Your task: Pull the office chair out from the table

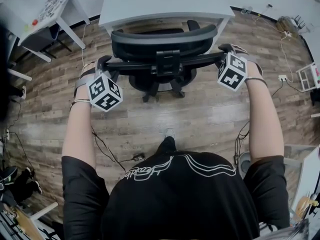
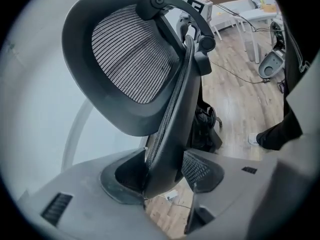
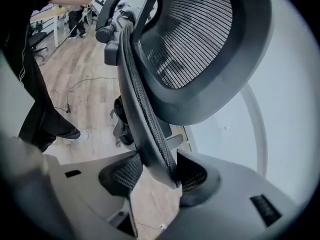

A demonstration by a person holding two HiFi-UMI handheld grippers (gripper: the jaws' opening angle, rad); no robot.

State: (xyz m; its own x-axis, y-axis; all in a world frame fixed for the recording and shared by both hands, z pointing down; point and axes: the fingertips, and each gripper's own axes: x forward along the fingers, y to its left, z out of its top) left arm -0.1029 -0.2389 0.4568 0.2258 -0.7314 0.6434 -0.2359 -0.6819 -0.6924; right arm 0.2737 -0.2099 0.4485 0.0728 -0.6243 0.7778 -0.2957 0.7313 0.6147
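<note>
The office chair [image 1: 165,64] stands on the wooden floor [image 1: 150,119] just off the near long edge of the white bench [image 1: 165,1], facing it, with its back towards the person [image 1: 175,199]. Its star base shows on the floor below the backrest, and whether the seat reaches under the bench edge cannot be told from above. The curved mesh headrest [image 1: 162,43] sits above the backrest's top bar.

The left gripper [image 1: 102,61] is closed on the left end of that backrest: in the left gripper view the dark frame edge and its mesh run down between the two pads of the left gripper [image 2: 167,176], which press on it from both sides, with the headrest [image 2: 127,59] looming above. The right gripper [image 1: 225,48] grips the right end in the same way, and in the right gripper view the frame edge is clamped between the pads of the right gripper [image 3: 155,176] under the headrest [image 3: 200,39].

Both forearms reach straight forward, one on each side of the chair
</note>
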